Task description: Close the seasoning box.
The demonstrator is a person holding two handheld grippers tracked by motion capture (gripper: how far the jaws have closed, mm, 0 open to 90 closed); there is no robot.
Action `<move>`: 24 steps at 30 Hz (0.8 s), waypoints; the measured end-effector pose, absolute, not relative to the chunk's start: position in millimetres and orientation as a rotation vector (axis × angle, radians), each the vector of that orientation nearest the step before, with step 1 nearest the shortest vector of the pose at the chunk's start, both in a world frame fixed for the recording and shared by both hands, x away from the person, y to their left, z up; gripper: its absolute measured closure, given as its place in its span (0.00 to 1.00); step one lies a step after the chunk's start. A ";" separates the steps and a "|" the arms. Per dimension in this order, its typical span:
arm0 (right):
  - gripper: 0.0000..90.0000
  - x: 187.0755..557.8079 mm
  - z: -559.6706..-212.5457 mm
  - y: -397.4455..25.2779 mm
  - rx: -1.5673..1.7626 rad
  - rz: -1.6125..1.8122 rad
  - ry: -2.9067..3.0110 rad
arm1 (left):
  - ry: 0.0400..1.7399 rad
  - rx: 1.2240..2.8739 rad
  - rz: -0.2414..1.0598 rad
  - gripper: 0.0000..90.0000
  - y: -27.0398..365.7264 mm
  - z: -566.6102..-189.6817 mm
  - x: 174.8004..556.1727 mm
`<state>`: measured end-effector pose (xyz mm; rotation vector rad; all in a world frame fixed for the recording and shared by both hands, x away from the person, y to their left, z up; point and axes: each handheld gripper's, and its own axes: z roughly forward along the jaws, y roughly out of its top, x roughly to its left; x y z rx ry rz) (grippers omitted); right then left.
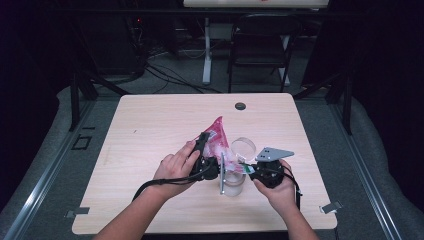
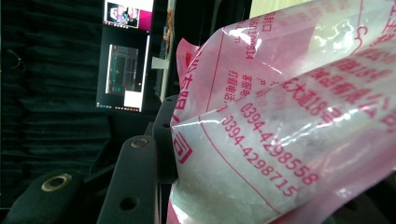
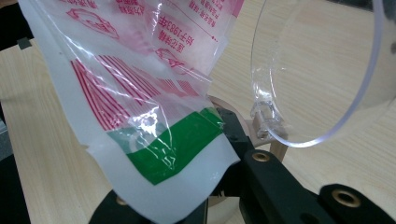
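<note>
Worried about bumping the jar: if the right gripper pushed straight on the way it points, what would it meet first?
Probably the bag that the right gripper already pinches. Just past it stands the jar's open clear lid, though depth is hard to judge.

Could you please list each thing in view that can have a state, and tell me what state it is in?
plastic bag: lifted off the table, held between both grippers, crumpled.
clear jar: upright on the table, open.
hinged lid: swung up, open.
left gripper: shut on the bag's side.
right gripper: shut on the bag's green-striped edge.
</note>
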<state>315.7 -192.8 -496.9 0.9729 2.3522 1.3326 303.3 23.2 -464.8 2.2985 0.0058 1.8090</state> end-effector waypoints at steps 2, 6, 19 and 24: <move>1.00 315.7 -496.9 -192.7 0.972 1.333 2.353 | 0.007 2.297 1.809 0.68 23.3 -464.9 303.2; 1.00 315.5 -496.6 -192.9 0.971 1.332 2.352 | 0.010 2.296 1.809 0.68 23.2 -464.8 303.1; 1.00 315.6 -496.6 -193.3 0.971 1.328 2.352 | 0.011 2.295 1.804 0.68 23.3 -465.2 303.2; 1.00 316.0 -496.7 -193.7 0.970 1.328 2.357 | 0.007 2.296 1.801 0.68 23.1 -465.3 303.1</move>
